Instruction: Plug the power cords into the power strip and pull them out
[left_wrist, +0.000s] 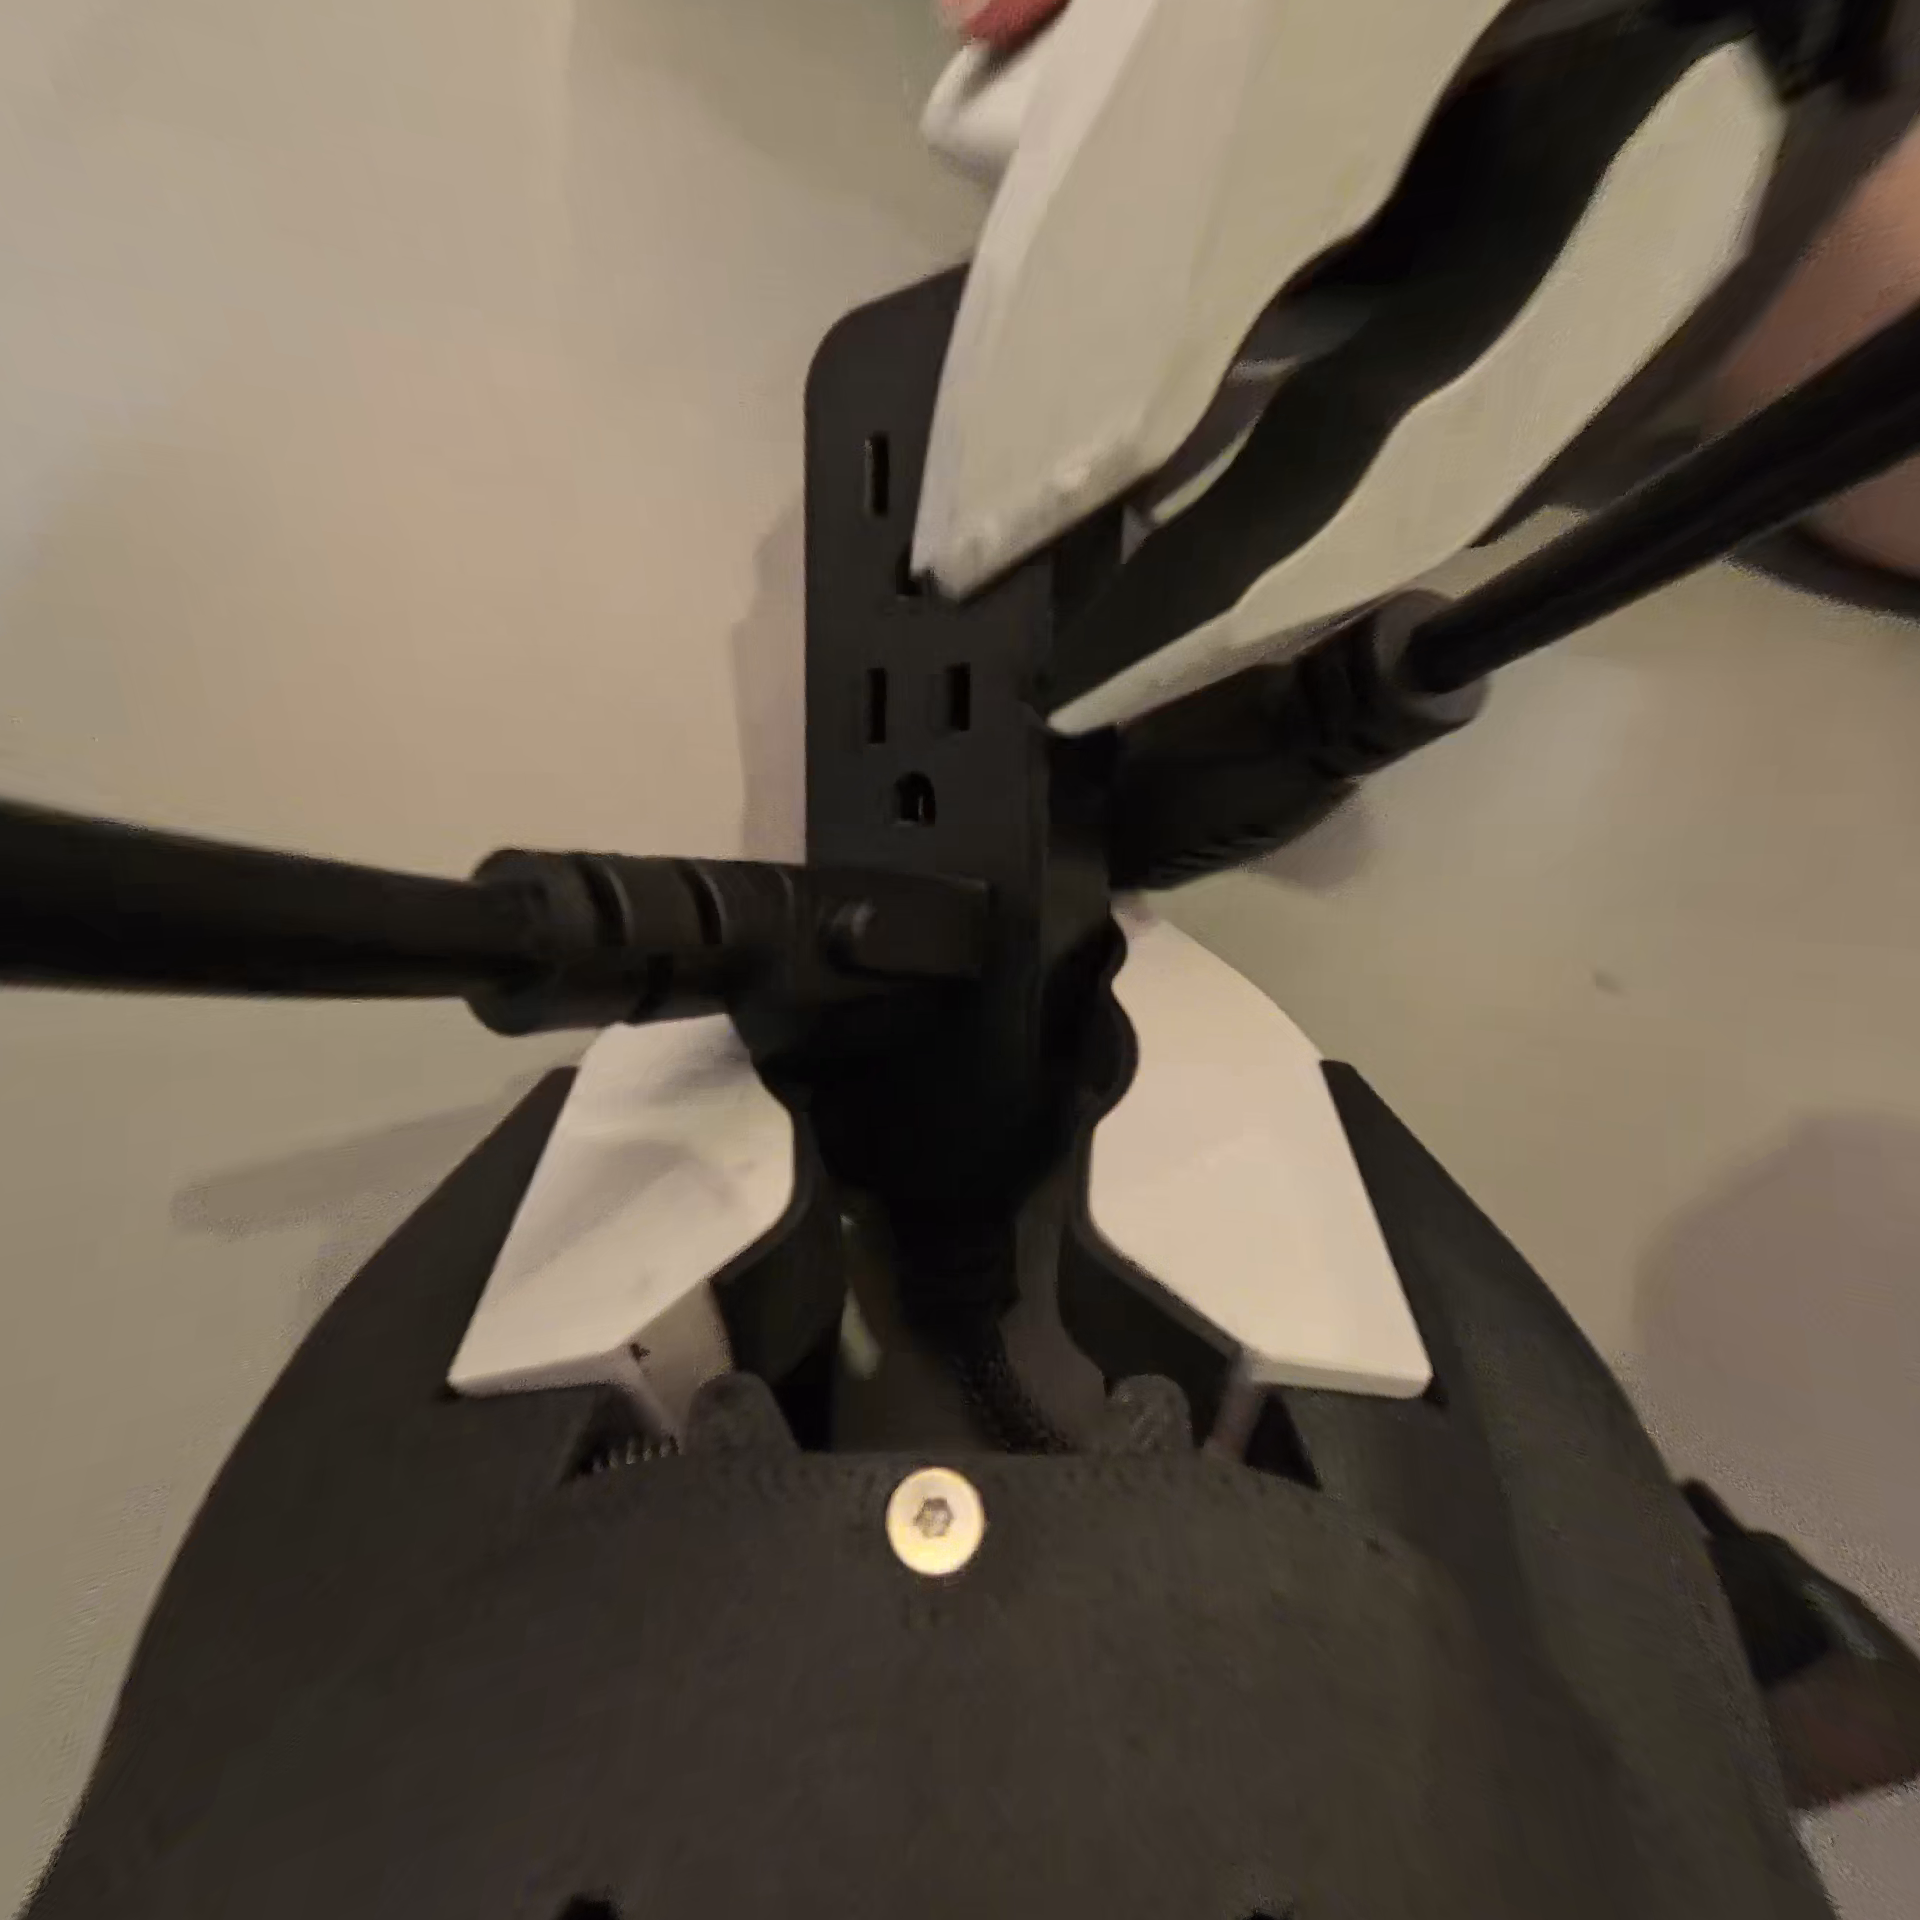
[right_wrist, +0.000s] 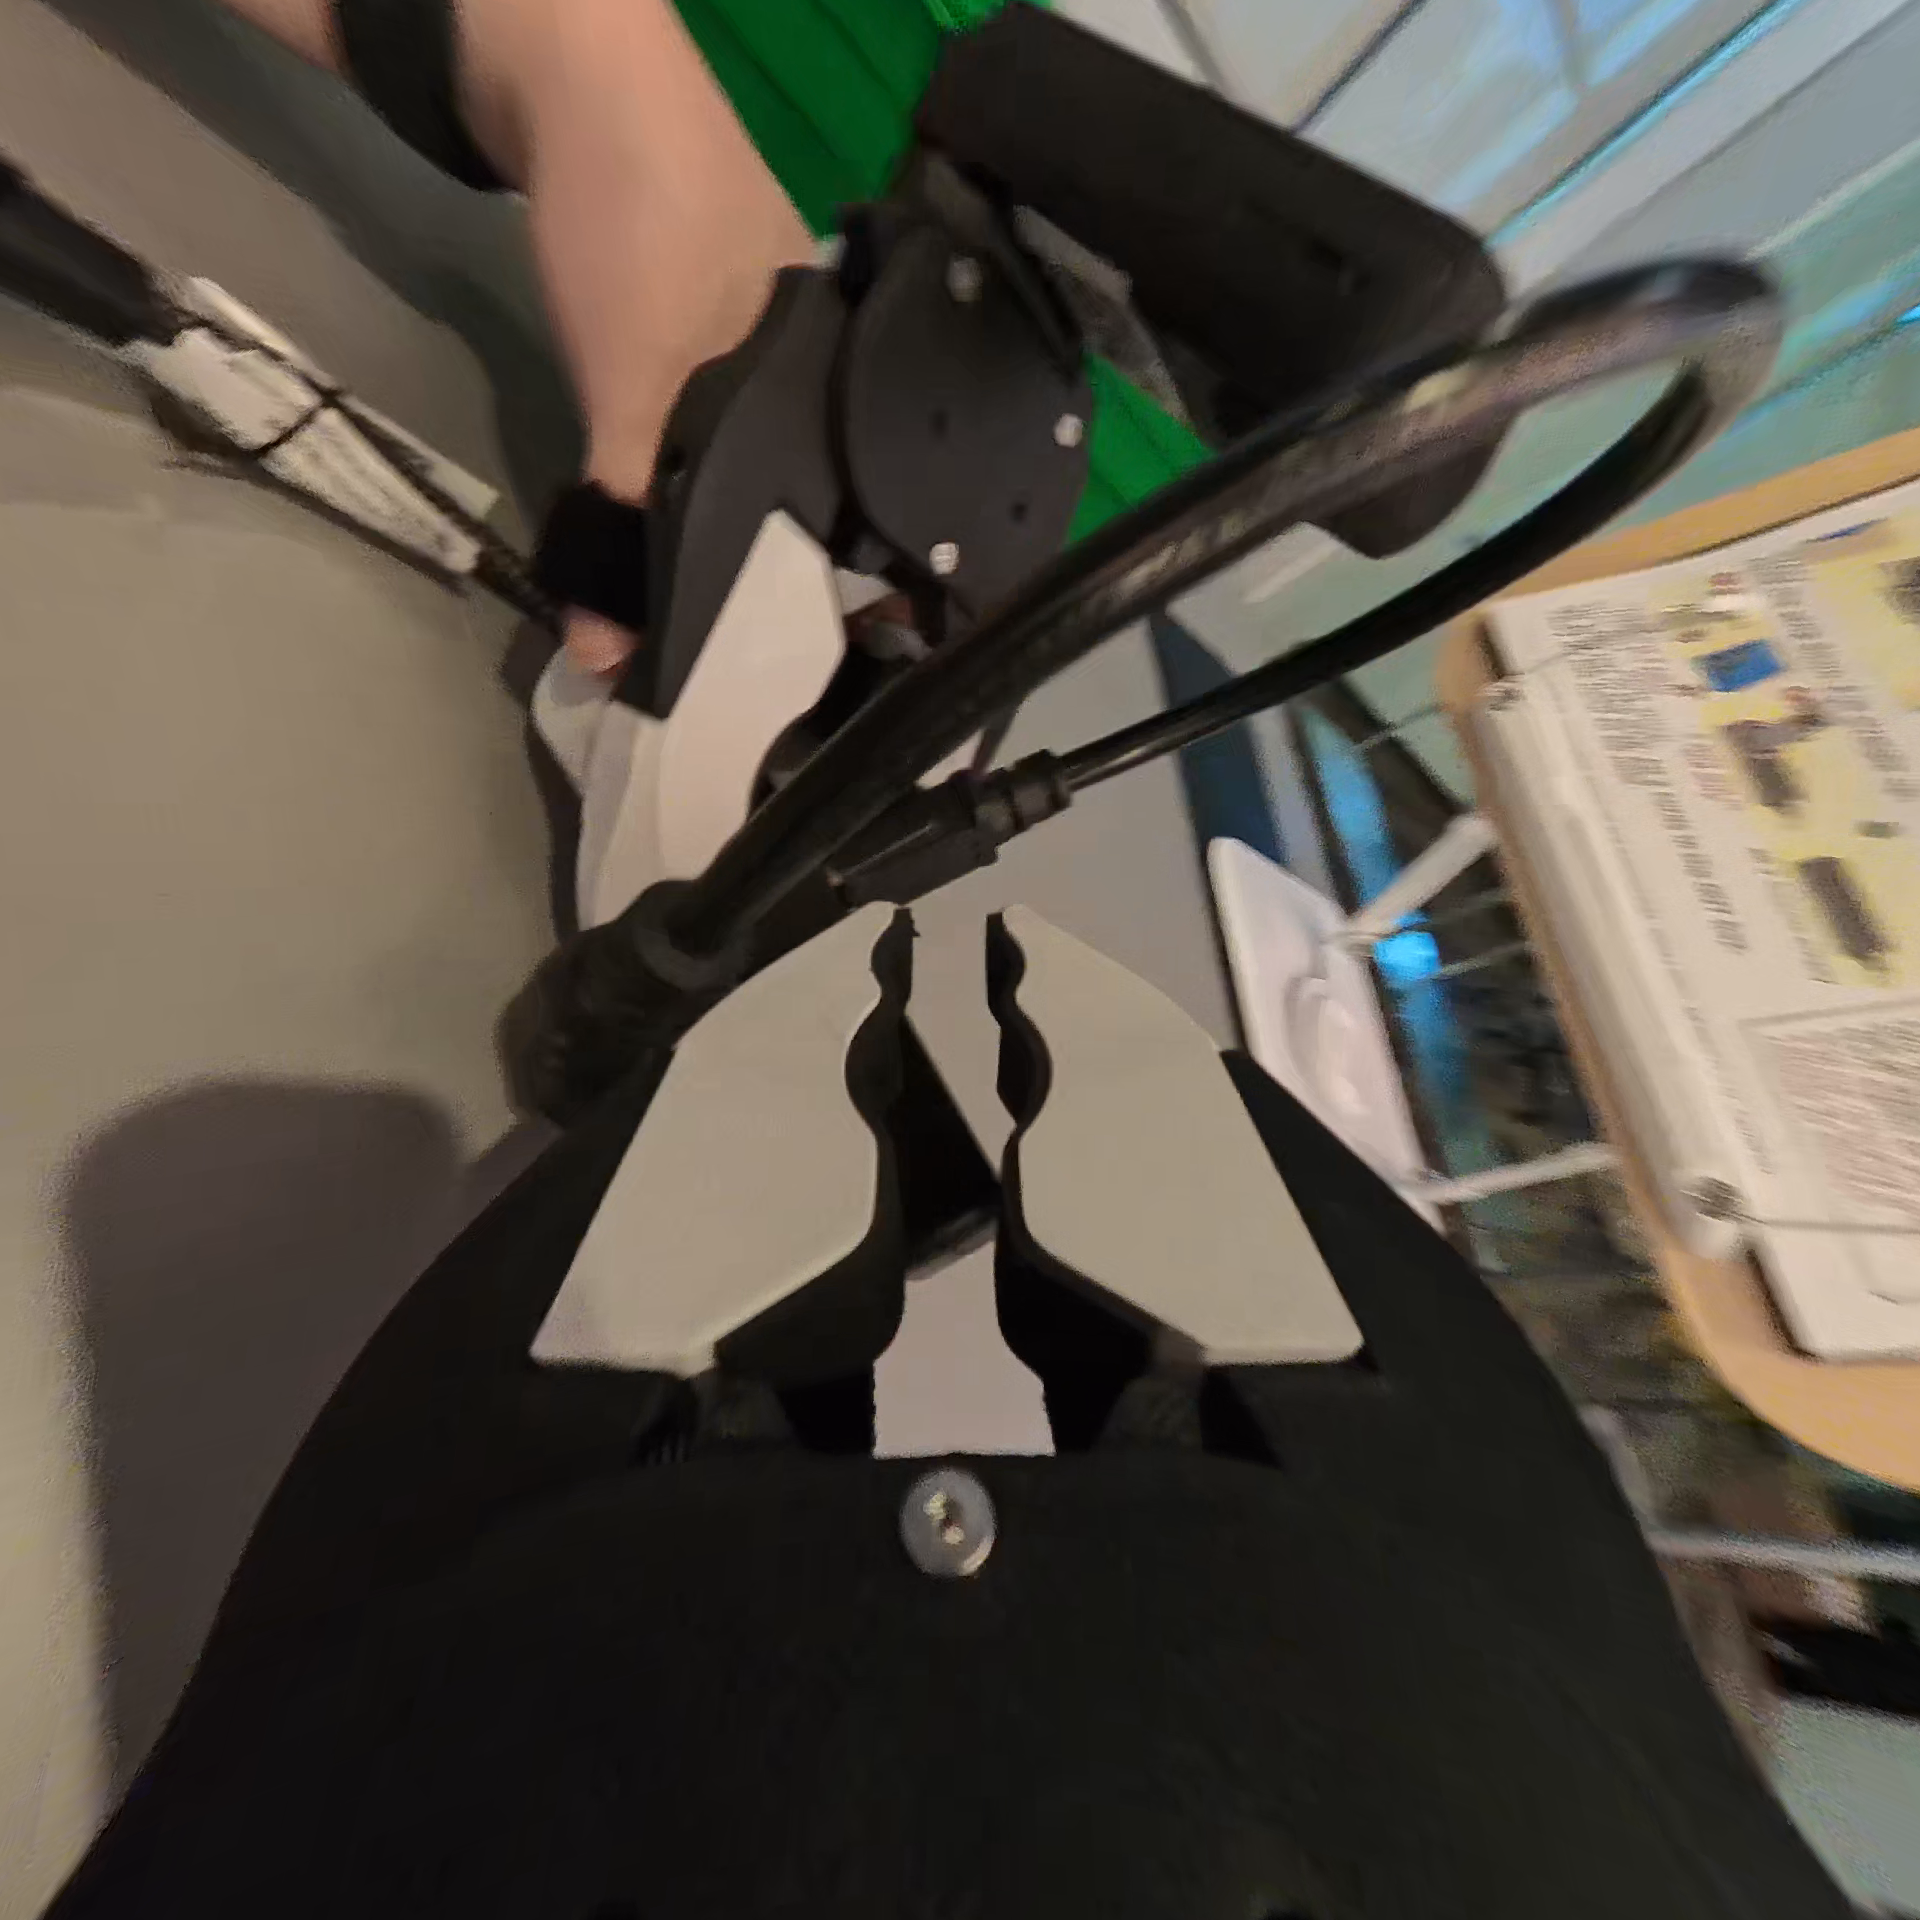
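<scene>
Left tongs (left_wrist: 935, 1049) clamping black power strip (left_wrist: 925, 665) end, right tongs (right_wrist: 951, 925) narrowly parted, straddling its far end

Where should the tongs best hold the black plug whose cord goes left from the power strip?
Probably on the ribbed collar of the plug, close to the power strip, coming from the camera's side with one finger on each flank. The plug lies sideways, and its collar is thicker than the cord.

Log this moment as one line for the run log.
left gripper: shut on black power strip | right gripper: open | black flat plug: inserted
</scene>
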